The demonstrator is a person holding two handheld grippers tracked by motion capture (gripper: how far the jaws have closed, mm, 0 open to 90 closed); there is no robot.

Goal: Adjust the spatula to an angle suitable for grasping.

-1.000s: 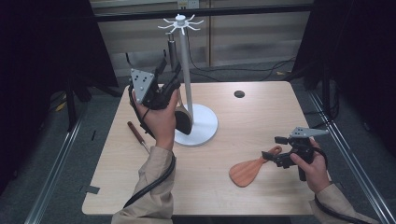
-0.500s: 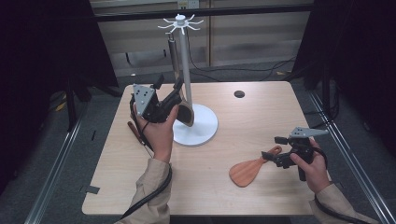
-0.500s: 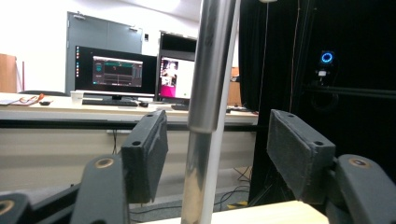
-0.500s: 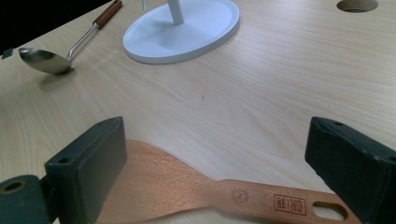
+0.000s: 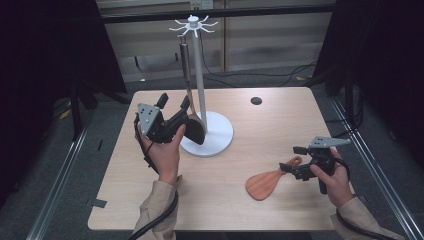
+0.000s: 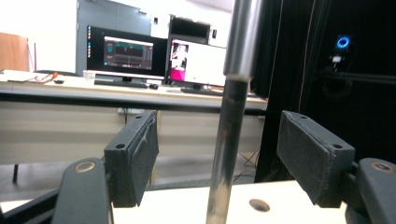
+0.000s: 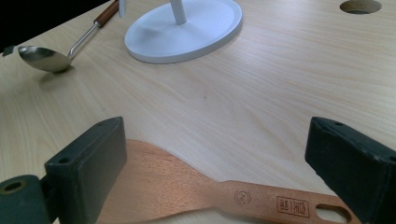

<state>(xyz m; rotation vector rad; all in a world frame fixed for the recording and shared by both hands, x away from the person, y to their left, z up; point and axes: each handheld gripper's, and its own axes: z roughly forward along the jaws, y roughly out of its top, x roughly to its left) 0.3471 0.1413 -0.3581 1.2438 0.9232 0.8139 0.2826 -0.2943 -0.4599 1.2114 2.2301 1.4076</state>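
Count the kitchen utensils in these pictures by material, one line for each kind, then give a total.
Metal utensils: 2, the utensil hanging on the white stand and the ladle lying on the table.
Wooden utensils: 1, the flat wooden spatula on the table.
Total: 3

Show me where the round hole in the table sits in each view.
High view: the hole is near the table's far edge, right of the white stand.
Left gripper view: it is low in the frame, just right of the steel handle.
Right gripper view: it is in the top right corner, beyond the white stand.
Shared landmark: the white stand, with the steel handle hanging from it.
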